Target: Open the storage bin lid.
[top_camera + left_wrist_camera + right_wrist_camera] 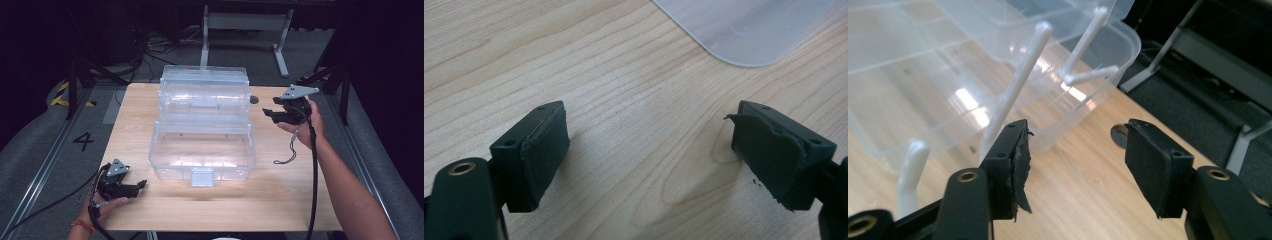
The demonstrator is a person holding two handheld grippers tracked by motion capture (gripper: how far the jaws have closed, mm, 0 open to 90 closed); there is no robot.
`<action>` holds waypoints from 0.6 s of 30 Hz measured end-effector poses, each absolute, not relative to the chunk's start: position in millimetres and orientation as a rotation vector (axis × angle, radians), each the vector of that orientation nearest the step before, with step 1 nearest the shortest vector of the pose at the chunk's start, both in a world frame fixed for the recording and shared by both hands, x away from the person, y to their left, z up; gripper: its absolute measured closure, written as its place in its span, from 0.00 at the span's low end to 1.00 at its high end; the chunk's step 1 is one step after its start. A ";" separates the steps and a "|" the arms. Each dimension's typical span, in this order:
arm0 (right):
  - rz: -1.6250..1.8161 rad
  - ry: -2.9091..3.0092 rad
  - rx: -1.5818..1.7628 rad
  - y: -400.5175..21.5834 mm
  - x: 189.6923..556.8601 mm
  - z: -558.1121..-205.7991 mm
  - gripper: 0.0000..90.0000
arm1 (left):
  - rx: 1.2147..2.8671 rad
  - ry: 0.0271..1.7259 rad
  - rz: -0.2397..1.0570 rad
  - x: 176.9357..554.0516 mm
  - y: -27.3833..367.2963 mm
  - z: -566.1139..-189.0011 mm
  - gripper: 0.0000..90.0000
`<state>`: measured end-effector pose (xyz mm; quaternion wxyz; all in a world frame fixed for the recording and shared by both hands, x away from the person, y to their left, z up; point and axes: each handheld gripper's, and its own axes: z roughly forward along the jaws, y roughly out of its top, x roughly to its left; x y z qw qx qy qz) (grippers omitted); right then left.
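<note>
A clear plastic tiered box [202, 125] stands open in the middle of the wooden table [280, 190], its upper trays swung back on white arms [1018, 80]. My left gripper [136, 187] rests at the front left of the table, left of the box, jaws open over bare wood [649, 145]; a corner of the box [749, 30] shows ahead of it. My right gripper [270, 106] hovers just right of the box's upper trays, jaws open and pointing at them, with nothing between them [1075, 150]. The box wall [948, 75] lies close ahead of its left jaw.
A small latch [202, 176] sticks out from the box's front wall. A dark round spot [254, 99] marks the table near the right gripper. Behind the table stand white desk legs [245, 22] and loose cables. The floor at left bears a "4" [83, 141].
</note>
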<state>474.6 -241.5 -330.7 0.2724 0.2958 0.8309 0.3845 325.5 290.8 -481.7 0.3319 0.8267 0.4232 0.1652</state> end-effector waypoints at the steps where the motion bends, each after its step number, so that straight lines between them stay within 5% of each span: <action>1: 1.029 2.231 0.787 -242.6 472.4 -332.8 0.48 | 2.159 1.106 0.432 325.5 290.7 -481.8 0.18; 18: 1.003 2.280 0.803 -266.2 446.9 -358.4 0.46 | 2.159 1.107 0.432 325.5 290.7 -481.7 0.18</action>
